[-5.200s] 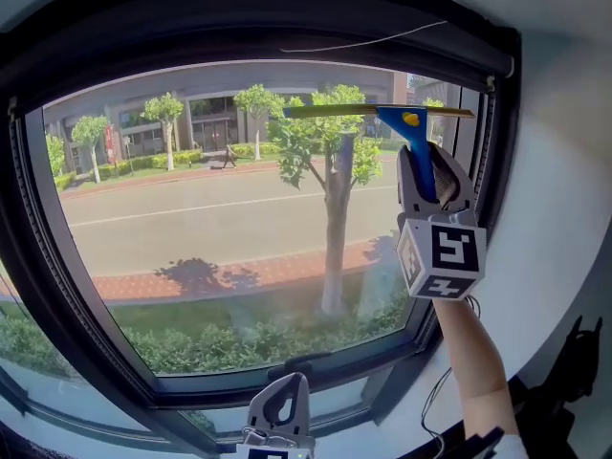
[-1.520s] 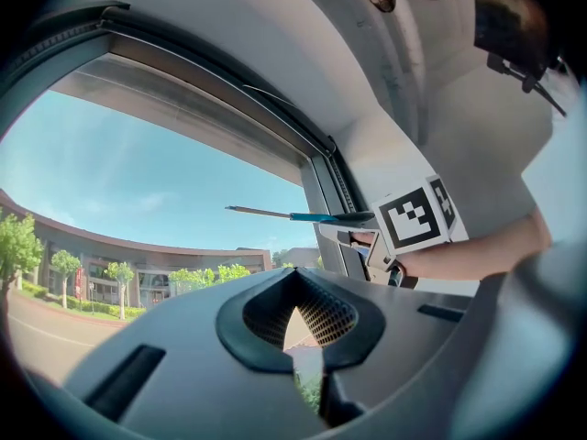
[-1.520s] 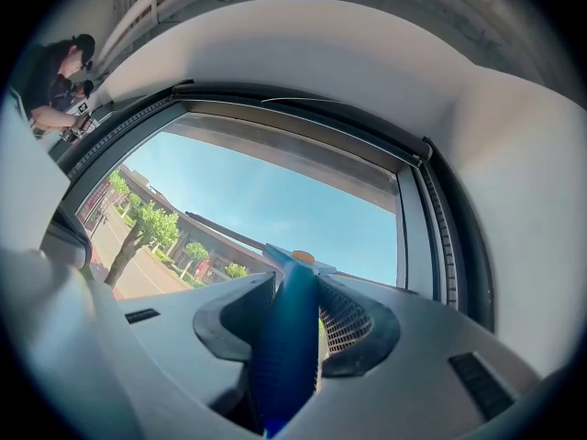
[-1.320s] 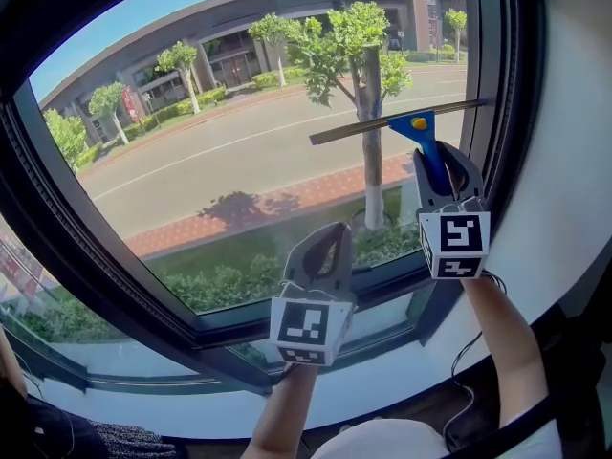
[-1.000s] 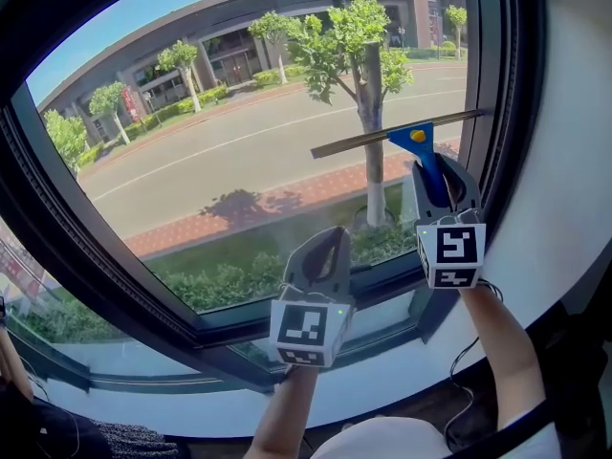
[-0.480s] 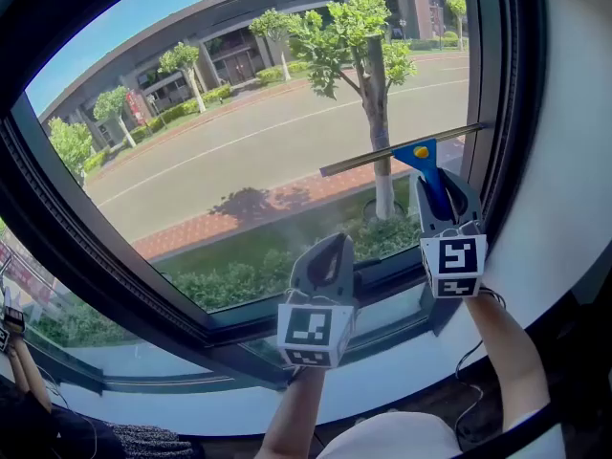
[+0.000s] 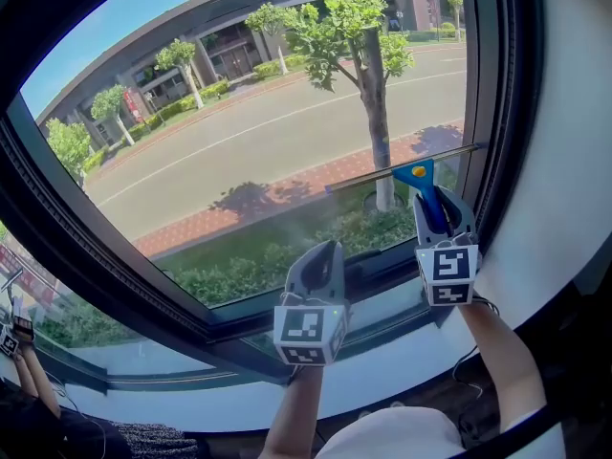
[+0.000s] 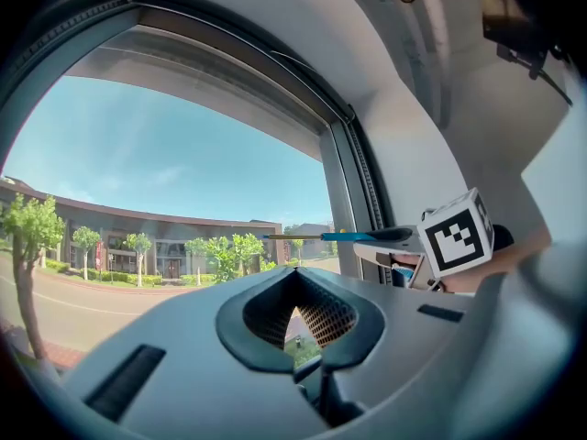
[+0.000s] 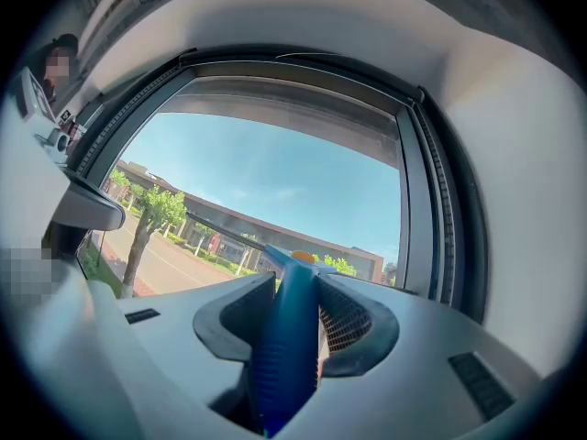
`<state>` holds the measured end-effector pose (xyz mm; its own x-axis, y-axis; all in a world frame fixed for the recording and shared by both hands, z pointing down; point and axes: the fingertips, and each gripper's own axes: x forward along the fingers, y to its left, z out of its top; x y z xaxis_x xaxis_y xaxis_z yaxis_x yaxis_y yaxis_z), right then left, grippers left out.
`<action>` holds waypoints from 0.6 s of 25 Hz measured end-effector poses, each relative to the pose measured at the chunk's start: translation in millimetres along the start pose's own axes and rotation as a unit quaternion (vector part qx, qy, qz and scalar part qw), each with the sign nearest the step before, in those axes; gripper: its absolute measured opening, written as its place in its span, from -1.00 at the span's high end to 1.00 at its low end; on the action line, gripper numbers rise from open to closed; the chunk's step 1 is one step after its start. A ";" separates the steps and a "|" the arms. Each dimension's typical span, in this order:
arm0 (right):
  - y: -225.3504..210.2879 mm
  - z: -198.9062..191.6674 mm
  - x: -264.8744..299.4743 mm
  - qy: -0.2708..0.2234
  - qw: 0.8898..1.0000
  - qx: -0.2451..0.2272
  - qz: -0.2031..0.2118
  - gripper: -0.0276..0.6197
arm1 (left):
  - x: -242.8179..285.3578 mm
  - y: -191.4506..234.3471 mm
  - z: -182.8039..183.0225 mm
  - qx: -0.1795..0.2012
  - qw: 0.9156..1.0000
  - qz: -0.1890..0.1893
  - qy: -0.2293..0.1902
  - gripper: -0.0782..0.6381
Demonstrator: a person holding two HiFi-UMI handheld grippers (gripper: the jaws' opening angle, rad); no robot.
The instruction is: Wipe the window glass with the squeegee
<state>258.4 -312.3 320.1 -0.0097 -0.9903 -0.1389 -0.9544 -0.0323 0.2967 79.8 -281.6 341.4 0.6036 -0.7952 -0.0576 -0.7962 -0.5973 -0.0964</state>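
Sunlit street beyond one large pane of window glass (image 7: 239, 161): grey road, red-brick pavement, green hedge, several leafy trees, one long curved building under blue sky. Around the pane, one heavy dark frame (image 7: 105, 275), smooth and matte. Below it, a white sill (image 7: 191, 404); to the right, a plain white wall (image 7: 564, 161).

One squeegee (image 7: 421, 172): thin, straight blade strip, ribbed blue plastic handle, one small yellow dot at the neck. Sits low on the right side of the pane, blade slightly tilted with its right end higher and reaching the frame's right upright, handle pointing down. Seems to lie against the glass, though contact not certain. Behind the blade, outside, the trunk of the nearest tree.

Two grippers, grey and smooth-shelled, each carrying one white marker cube (image 7: 308, 333) with black squares. Right gripper (image 7: 440, 213): dark meshed pads clamped on both sides of the blue handle. Left gripper (image 7: 323, 256): fingers closed tip to tip, holding nothing, only a small loop-shaped gap with greenery visible through it. Held lower than the squeegee and to its left, apart from it, covering part of the frame's bottom rail in the head view.

Two bare forearms (image 7: 492, 352) below the cubes.
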 end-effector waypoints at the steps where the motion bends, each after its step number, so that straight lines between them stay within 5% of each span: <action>1: 1.1 -4.6 -0.9 0.004 1.000 0.003 0.000 0.45 | -0.6 -0.2 -4.2 -0.001 1.000 0.000 0.004 0.78; 15: 20.9 -57.9 -13.5 0.071 0.997 0.017 0.017 0.45 | 2.8 -20.0 -46.2 -0.020 0.998 -0.013 0.058 0.78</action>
<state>255.9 -307.4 382.9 -0.0026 -1.0000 0.0076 -0.9640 0.0046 0.2660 95.4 -276.7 389.1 0.6175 -0.7843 0.0596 -0.7823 -0.6203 -0.0568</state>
